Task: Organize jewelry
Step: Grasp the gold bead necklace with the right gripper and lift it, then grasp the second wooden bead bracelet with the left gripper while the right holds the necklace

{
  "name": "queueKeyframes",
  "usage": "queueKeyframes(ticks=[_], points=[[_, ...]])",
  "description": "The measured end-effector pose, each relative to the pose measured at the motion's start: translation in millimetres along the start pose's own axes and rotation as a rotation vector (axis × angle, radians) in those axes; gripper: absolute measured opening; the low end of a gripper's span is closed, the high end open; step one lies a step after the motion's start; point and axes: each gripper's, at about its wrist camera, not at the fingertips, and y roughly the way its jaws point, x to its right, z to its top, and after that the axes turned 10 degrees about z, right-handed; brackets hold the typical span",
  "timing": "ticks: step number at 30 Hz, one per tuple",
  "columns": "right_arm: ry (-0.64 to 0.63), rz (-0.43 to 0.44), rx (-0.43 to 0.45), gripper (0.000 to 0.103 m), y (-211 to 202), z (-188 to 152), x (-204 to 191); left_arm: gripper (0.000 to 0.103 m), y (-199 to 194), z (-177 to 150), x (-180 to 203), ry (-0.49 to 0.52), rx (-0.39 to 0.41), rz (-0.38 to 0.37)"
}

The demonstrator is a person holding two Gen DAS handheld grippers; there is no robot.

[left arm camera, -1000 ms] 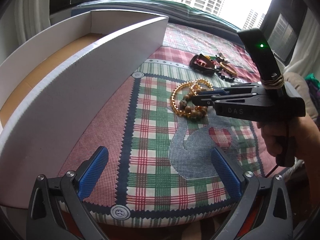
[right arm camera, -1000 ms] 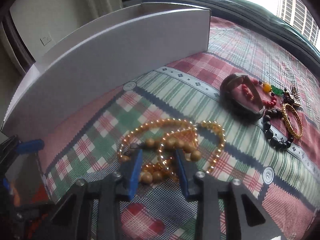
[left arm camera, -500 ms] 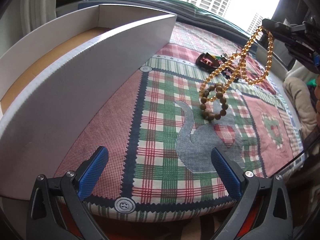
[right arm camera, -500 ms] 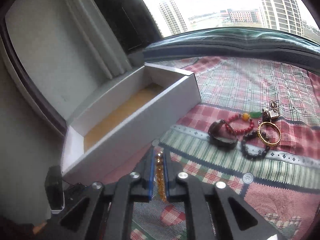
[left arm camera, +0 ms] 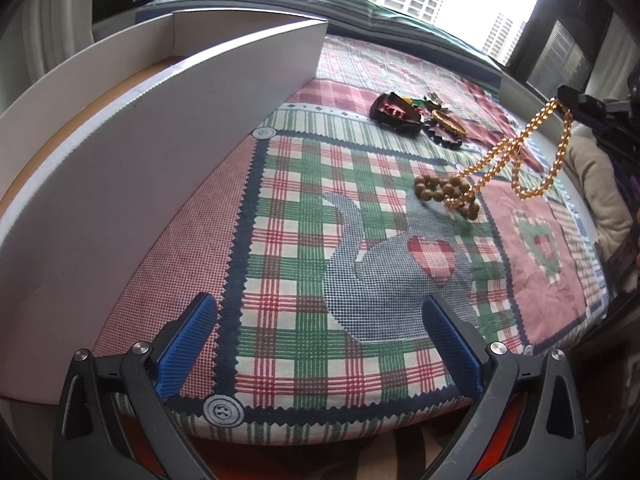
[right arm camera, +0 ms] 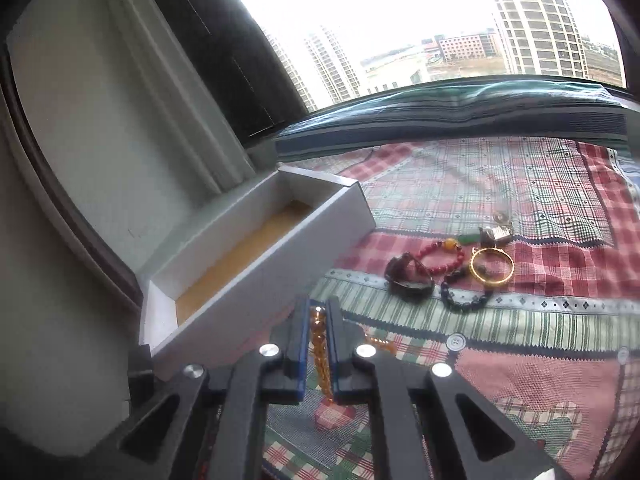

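- White box (right arm camera: 256, 264): long, open-topped, standing on the quilt (right arm camera: 520, 344); its tan floor shows bare where visible.
- Right gripper (right arm camera: 319, 334): clenched on the amber bead strand (right arm camera: 320, 344), which hangs clear above the quilt beside the box's near wall.
- Brown wooden bead bracelet (left arm camera: 444, 192): dangling tangled in the strand's lower loops.
- Left gripper (left arm camera: 320, 344): released, nothing between its pads.
- Further back on the quilt, one cluster: one dark bangle (right arm camera: 408, 280), one red bead bracelet (right arm camera: 444, 258), one black bead bracelet (right arm camera: 464, 294), one gold bangle (right arm camera: 492, 268), one small charm piece (right arm camera: 498, 232).
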Motion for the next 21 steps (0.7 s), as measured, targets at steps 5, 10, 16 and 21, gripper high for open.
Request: queueKeyframes(ticks=[5, 10, 16, 21], points=[[0.098, -0.103, -0.037, 0.008, -4.0, -43.9, 46.7, 0.102, 5.3, 20.2, 27.8, 0.098, 0.013, -0.078], [0.135, -0.222, -0.042, 0.008, -15.8, -84.0, 68.0, 0.101, 29.0, 52.9, 53.7, 0.097, -0.018, -0.162], [0.203, -0.290, -0.057, 0.011, -13.8, -124.7, 89.3, 0.091, 74.5, 74.7, 98.6, 0.182, -0.052, -0.113], [0.240, -0.289, -0.015, 0.012, -23.4, -138.0, 89.5, 0.070, 90.9, 76.9, 107.2, 0.198, -0.045, -0.068]])
